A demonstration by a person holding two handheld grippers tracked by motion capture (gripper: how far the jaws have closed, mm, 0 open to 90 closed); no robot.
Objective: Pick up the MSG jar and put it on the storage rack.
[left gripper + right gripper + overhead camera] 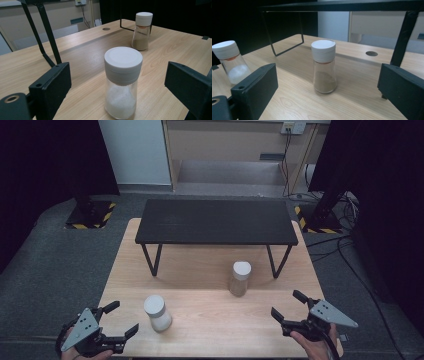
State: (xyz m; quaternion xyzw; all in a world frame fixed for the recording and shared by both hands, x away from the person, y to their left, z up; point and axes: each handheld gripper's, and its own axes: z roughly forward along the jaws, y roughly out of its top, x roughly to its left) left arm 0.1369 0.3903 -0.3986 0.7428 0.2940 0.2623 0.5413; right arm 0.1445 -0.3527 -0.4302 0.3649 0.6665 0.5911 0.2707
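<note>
Two clear shakers with white caps stand upright on the wooden table [210, 330]. The one with white grains [157, 312] is near the front left; the one with brown powder [240, 278] stands further back, right of centre. My left gripper [125, 316] is open just left of the white-grain shaker [122, 85], which stands a little ahead of its spread jaws, untouched. My right gripper [286, 303] is open at the front right, and the brown-powder shaker [324, 67] stands a short way ahead between its jaw lines.
A black metal shelf [216, 221] on thin legs spans the back half of the table; one leg [402, 37] stands close on the right in the right gripper view. A round cable hole [371, 53] lies in the tabletop beyond the brown shaker.
</note>
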